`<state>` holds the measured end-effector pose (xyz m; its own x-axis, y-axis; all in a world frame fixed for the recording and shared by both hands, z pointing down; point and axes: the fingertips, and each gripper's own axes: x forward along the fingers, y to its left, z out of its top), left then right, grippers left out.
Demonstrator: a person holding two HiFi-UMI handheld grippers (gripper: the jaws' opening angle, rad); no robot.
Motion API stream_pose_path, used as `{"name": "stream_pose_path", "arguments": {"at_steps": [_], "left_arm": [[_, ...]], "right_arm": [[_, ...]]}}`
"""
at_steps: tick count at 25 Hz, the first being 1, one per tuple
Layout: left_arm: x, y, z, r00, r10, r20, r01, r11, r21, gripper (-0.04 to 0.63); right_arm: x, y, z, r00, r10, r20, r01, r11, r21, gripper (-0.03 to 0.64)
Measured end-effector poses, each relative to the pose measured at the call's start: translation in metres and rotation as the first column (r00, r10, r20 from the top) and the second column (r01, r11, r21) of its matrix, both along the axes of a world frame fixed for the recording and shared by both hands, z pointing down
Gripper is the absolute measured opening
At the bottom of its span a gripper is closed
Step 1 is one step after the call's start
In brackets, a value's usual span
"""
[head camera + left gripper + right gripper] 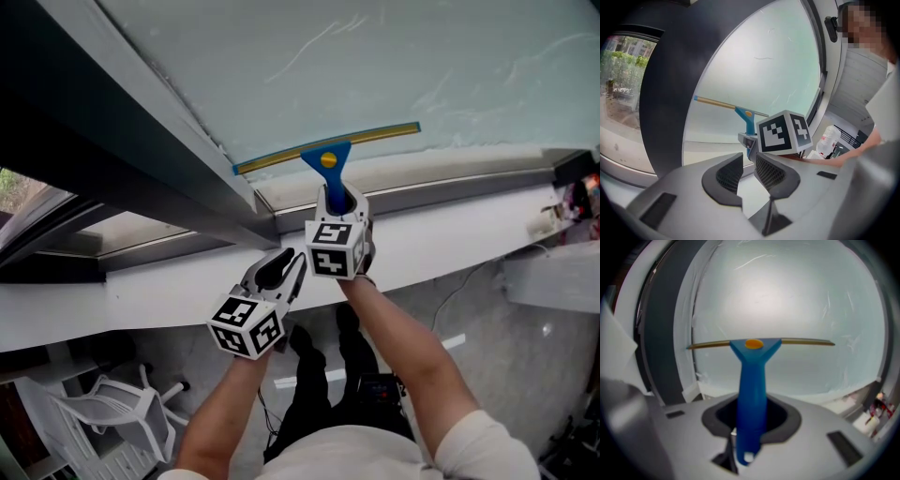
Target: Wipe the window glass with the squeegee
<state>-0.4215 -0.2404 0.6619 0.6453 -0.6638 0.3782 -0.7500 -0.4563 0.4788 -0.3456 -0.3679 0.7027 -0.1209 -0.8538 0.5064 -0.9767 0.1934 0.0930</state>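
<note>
The squeegee (328, 150) has a blue handle, an orange button and a thin yellow blade. Its blade lies level across the low part of the window glass (394, 66), just above the bottom frame. My right gripper (336, 201) is shut on the blue handle (751, 385), which runs up between its jaws (752, 414) to the blade. My left gripper (296, 259) hangs lower and to the left, off the glass. Its jaws (749, 162) stand a narrow gap apart with nothing between them. The squeegee (746, 116) and the right gripper's marker cube show beyond them.
A dark window post (141, 141) borders the pane on the left. A white sill (450, 234) runs below the glass. A white chair (122, 412) stands on the floor at lower left. A plastic bottle (829, 138) sits to the right on the sill.
</note>
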Motion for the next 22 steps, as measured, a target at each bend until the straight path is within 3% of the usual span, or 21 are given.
{"name": "stream_pose_path", "arguments": {"at_steps": [13, 22], "left_arm": [[-0.003, -0.007, 0.025, 1.0, 0.019, 0.005, -0.019, 1.0, -0.009, 0.107], [-0.005, -0.006, 0.035, 0.999, 0.033, 0.015, -0.033, 0.999, -0.019, 0.107]], "right_arm": [[-0.004, -0.001, 0.05, 1.0, 0.012, 0.027, -0.01, 0.998, -0.056, 0.123], [0.0, 0.001, 0.082, 1.0, 0.009, -0.014, -0.01, 0.995, -0.097, 0.123]]}}
